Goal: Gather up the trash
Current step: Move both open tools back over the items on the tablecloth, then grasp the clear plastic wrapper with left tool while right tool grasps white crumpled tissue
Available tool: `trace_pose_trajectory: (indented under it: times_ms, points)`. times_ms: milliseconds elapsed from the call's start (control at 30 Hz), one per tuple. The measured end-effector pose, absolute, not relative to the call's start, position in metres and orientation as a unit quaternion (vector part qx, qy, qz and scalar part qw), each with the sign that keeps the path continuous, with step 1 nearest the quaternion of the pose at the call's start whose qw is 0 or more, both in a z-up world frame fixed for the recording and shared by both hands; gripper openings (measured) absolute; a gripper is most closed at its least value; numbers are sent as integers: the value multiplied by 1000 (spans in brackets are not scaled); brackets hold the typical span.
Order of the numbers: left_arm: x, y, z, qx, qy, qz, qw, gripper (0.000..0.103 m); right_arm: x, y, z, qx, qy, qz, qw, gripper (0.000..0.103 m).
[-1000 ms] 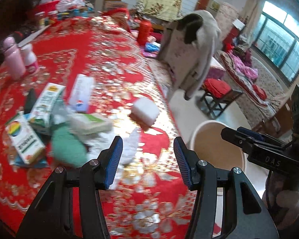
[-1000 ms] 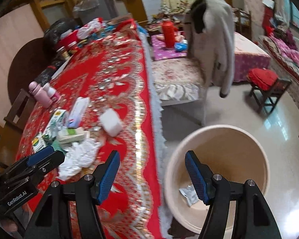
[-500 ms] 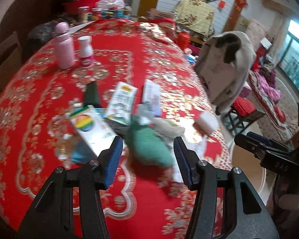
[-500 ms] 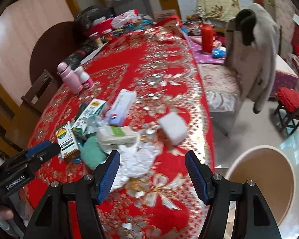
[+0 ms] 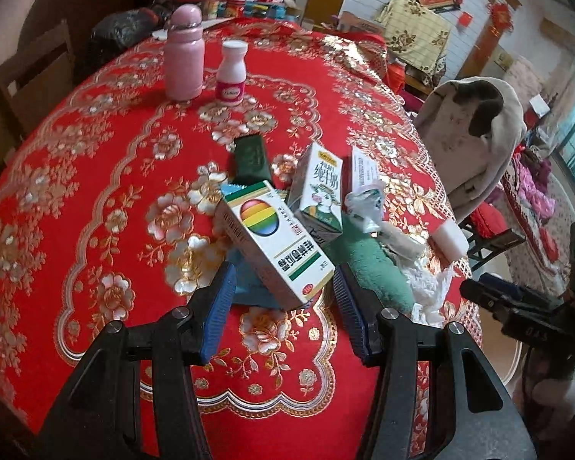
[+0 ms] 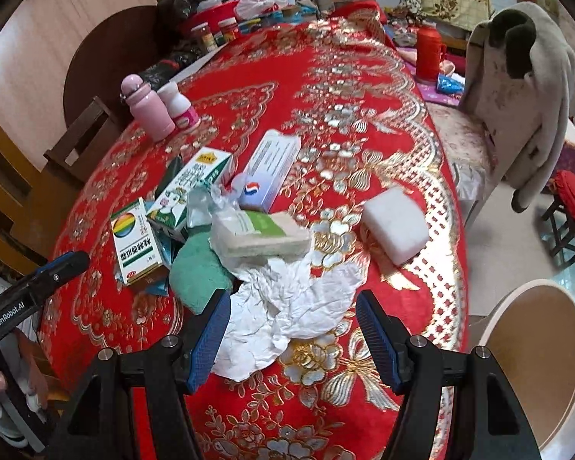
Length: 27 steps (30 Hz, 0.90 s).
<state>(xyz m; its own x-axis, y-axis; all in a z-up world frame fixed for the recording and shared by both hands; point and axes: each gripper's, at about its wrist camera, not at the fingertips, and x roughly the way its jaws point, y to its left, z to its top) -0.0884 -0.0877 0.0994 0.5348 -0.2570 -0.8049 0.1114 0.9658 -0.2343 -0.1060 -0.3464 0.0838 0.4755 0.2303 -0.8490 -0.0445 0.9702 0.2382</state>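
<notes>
Trash lies heaped near the middle of the counter (image 6: 364,76), which wears a red cloth with gold and silver flowers. Going left to right in the right wrist view: one pink flask (image 6: 146,109) and one small white bottle (image 6: 179,106) stand upright side by side, well apart from the heap. Then come three cartons: one rainbow-marked box (image 6: 134,239) lying flat at the left edge of the heap, one green-and-white milk carton (image 6: 189,188) on its side just beside it, and one long white box (image 6: 269,168) behind. One green cloth (image 6: 197,276) sits below the milk carton, one wrapped tissue pack (image 6: 262,235) rests partly on it, and one crumpled white paper (image 6: 291,312) spreads in front of both. One white foam block (image 6: 396,224) lies apart to the right. One beige bin (image 6: 536,364) stands on the floor off the counter's right edge.

The left hand-held gripper (image 5: 283,308) is released, its two blue fingers spread to either side of the rainbow-marked box's near corner, gripping nothing. The right hand-held gripper (image 6: 293,339) is also released, its fingers wide apart over the near edge of the crumpled white paper, gripping nothing.
</notes>
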Motion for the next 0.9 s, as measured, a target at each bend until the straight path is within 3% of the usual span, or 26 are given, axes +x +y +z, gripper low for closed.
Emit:
trace_pose_trajectory:
  times_ms: [467,900]
  points:
    - [-45,-86,71,-126,511,-103,844,51,-93,-342,60,97,531,68,839,69]
    - [-23,-118,56,-77,529,-80,841,54,-85,-347,51,112,538,68,833,72]
